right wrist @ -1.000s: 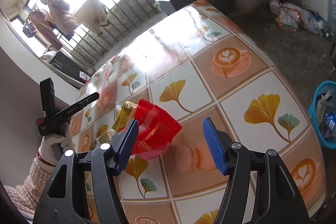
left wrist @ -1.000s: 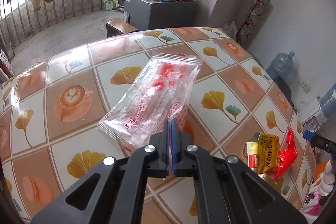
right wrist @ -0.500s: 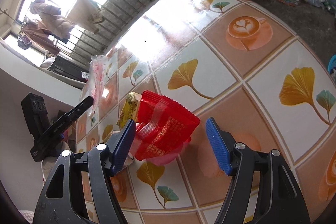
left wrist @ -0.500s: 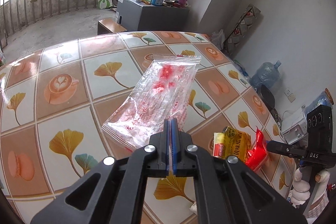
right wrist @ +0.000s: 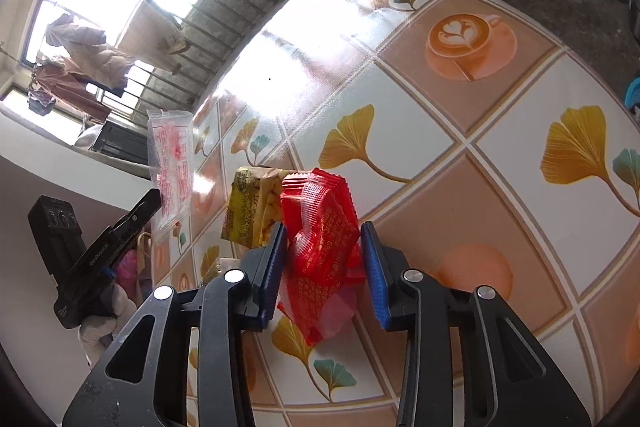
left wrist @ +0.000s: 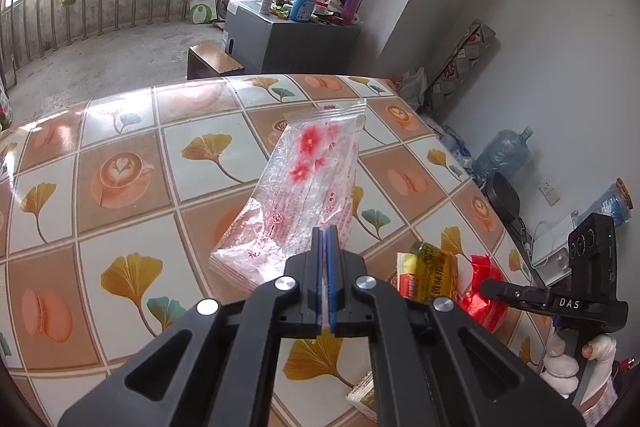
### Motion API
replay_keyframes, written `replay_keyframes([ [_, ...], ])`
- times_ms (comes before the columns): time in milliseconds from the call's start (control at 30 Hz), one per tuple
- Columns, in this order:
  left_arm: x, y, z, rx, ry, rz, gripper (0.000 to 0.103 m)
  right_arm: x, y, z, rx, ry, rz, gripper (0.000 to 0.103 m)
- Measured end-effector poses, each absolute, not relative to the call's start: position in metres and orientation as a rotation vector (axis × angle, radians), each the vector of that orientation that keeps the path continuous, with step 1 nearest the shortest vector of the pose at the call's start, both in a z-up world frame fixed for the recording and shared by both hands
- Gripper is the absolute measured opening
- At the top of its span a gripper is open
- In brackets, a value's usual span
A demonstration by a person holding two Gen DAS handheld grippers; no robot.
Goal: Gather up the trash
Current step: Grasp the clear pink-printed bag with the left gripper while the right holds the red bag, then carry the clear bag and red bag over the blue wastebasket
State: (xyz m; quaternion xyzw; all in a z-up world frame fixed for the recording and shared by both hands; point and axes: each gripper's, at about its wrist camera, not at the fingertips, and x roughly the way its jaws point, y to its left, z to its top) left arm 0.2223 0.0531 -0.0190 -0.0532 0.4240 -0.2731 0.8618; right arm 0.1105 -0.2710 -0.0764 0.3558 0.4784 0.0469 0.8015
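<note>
The left gripper (left wrist: 325, 239) has its blue ribbed jaws pressed together on the near edge of a clear plastic wrapper (left wrist: 308, 195), a long, flat, crinkly sleeve printed with red blossoms and red lettering. The wrapper sticks out stiffly ahead of the jaws, its sealed far end raised off the desk (left wrist: 120, 163). From the right wrist view the same wrapper (right wrist: 170, 163) hangs in the air beyond the desk's edge, pinched at its lower end by the black left gripper (right wrist: 154, 197), with a white-gloved hand (right wrist: 102, 323) below gripping the handle.

Over to the right gripper (right wrist: 324, 259): its jaws have just been closing, and a red foil wrapper (right wrist: 324, 247) sits right between them. It is a puffy, glossy packet with a serrated top seam and fine gold print, crumpled in the middle. The blue ridged pads bracket it on both sides, the left pad against its flank; whether they are truly squeezing it I cannot tell. The red packet's lower end lies on the desk.

Just beside it, touching its left edge, lies a yellow wrapper (right wrist: 256, 207), a crinkled packet with dark print and a torn look.

The desk is covered with a shiny cloth, squares of ginkgo leaves, latte cups and macarons, with window glare across it.
</note>
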Motion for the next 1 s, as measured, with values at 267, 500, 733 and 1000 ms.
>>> replay_keyframes([
  [267,0.218,0.054,0.001,-0.120,0.841,-0.573,0.001,0.098,-0.278,-0.069,0.810,0.984,0.140,0.016],
  [500,0.211,0.051,0.020,-0.113,0.799,-0.579,0.001,0.088,-0.285,-0.063,0.844,0.941,0.167,0.011],
  [733,0.205,0.039,0.038,-0.093,0.763,-0.603,0.001,0.076,-0.296,-0.051,0.885,0.870,0.193,0.008],
  [1000,0.195,0.012,0.058,-0.075,0.730,-0.659,0.001,0.054,-0.317,-0.040,0.921,0.781,0.193,0.007],
])
